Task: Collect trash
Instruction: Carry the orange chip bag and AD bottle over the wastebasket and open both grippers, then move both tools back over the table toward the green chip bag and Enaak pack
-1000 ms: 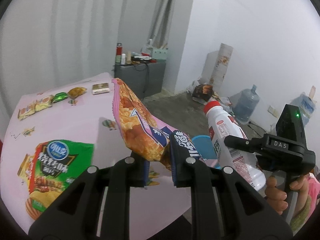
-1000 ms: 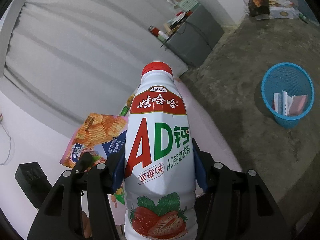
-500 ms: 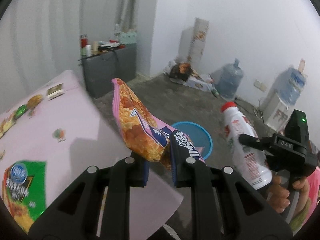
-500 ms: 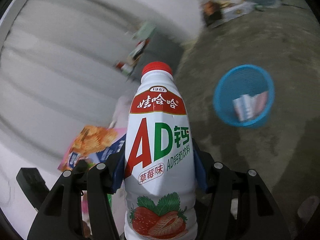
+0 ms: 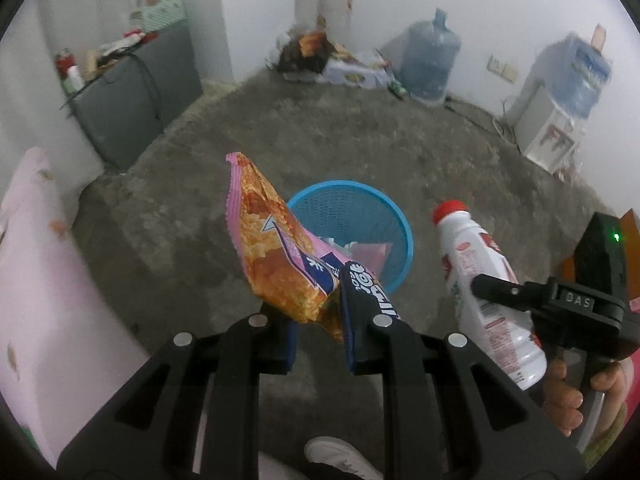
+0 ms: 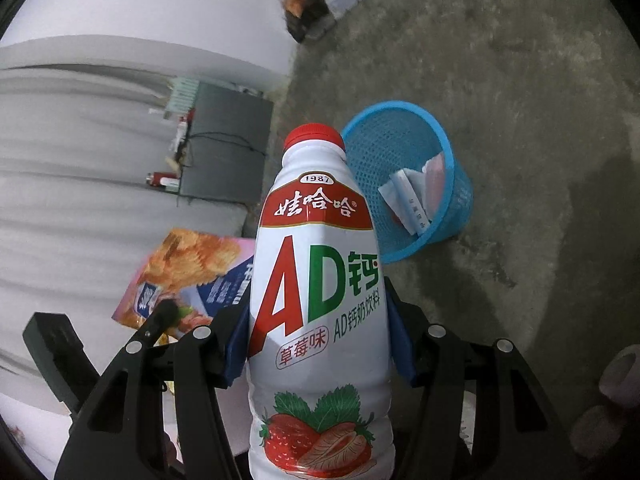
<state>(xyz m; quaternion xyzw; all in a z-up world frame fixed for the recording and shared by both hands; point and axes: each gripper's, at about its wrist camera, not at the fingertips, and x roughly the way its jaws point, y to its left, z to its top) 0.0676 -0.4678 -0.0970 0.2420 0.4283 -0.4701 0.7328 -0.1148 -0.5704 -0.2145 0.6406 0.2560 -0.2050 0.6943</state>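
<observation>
left hand-held gripper [image 5: 318, 312] clamped narrow, right hand-held gripper [image 6: 318, 344] gripping wider, both angled downward

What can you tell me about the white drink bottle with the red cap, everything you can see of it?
The white plastic drink bottle with a red screw cap is capped and intact. Its label carries a red band with white Chinese characters, a big red A and green D, and a strawberry picture near the base. It is clamped at mid-body between the blue pads of the right tool, cap pointing away from the hand. It is held in the air over the concrete floor, near the blue mesh plastic basket, not yet in it.
</observation>
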